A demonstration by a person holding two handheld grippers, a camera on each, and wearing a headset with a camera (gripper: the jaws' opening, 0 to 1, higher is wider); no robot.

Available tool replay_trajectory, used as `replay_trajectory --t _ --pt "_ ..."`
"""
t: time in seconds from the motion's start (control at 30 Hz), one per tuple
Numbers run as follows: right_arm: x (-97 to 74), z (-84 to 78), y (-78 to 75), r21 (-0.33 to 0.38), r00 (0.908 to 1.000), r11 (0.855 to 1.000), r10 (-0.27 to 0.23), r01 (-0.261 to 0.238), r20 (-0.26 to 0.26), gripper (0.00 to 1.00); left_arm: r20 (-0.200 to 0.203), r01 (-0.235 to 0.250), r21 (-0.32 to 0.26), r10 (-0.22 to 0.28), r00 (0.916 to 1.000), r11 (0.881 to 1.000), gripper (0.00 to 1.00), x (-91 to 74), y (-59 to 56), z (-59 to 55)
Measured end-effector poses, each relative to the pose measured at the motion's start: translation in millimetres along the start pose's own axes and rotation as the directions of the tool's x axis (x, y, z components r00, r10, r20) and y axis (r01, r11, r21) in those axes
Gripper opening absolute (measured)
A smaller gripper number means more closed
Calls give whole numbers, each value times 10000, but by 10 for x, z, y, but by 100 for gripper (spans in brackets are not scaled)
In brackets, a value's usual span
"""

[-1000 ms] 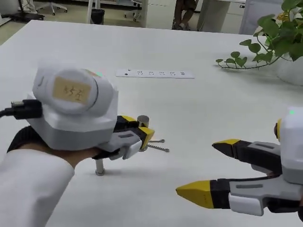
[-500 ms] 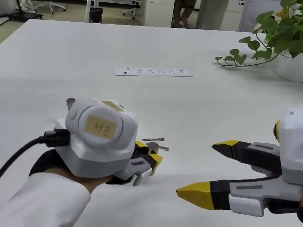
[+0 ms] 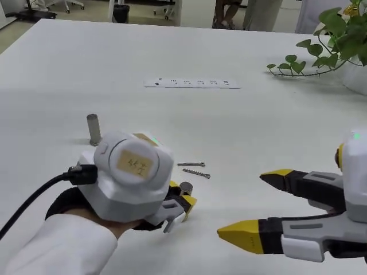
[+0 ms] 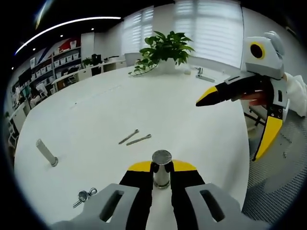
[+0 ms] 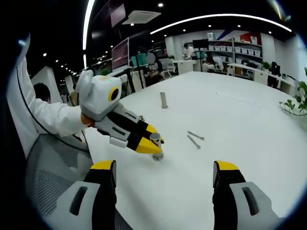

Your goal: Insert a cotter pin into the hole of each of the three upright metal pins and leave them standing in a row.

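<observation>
White workbench (image 3: pixel 258 126) all round, with a power strip (image 3: pixel 192 83) lying far back and a leafy plant (image 3: pixel 338 34) at the far right corner. Near the front, the left gripper (image 3: pixel 182 193) is down low, and its yellow-tipped jaws are pinched on a short metal pin (image 4: pixel 161 168). That pin stands upright between them, and in the right gripper view its foot looks to rest on the table. A black cable (image 3: pixel 34 197) trails off the back of that gripper, over a white sleeve (image 3: pixel 51 246).

Off to the left and further back, a second metal pin (image 3: pixel 93 129) stands upright on its own, well apart from the gripped one. Just beyond the left gripper's tips lie two cotter pins (image 3: pixel 194 169), flat on the surface, side by side and nearly touching, neither one in any hole.

Over on the right, the right gripper (image 3: pixel 242 203) hovers above the table with its jaws spread wide and nothing between them. It points across toward the left gripper, with bare table between the two.
</observation>
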State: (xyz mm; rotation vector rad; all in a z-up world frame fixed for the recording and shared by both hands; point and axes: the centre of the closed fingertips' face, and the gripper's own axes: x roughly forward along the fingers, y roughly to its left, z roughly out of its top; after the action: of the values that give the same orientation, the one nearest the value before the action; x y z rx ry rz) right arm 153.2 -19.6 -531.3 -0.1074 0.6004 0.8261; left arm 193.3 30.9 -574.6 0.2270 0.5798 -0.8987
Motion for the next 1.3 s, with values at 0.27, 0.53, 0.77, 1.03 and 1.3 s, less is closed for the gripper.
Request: replay_trajectory --t 0.27,0.53,0.77,1.03,1.3 --pt "18 -45 -9 200 9999 9998 3 -1 -111 81 -13 -226 169 226 9997 9996 10 5 -29 -11" --pt "20 -73 -14 261 9998 9997 49 -45 -170 81 15 -158 58 158 9999 9999 10 2 -60 -18" --pt "27 -78 -15 263 9998 9996 101 -96 -184 81 288 199 695 -220 9993 9974 19 -33 -123 71" --pt "31 -72 -8 262 9998 9996 136 -132 -160 81 1298 348 1641 -565 9899 9858 38 -214 -118 318" --pt "41 -87 -17 276 9996 9995 170 -164 -205 81 1668 458 1171 -651 9838 9921 34 -476 21 429"
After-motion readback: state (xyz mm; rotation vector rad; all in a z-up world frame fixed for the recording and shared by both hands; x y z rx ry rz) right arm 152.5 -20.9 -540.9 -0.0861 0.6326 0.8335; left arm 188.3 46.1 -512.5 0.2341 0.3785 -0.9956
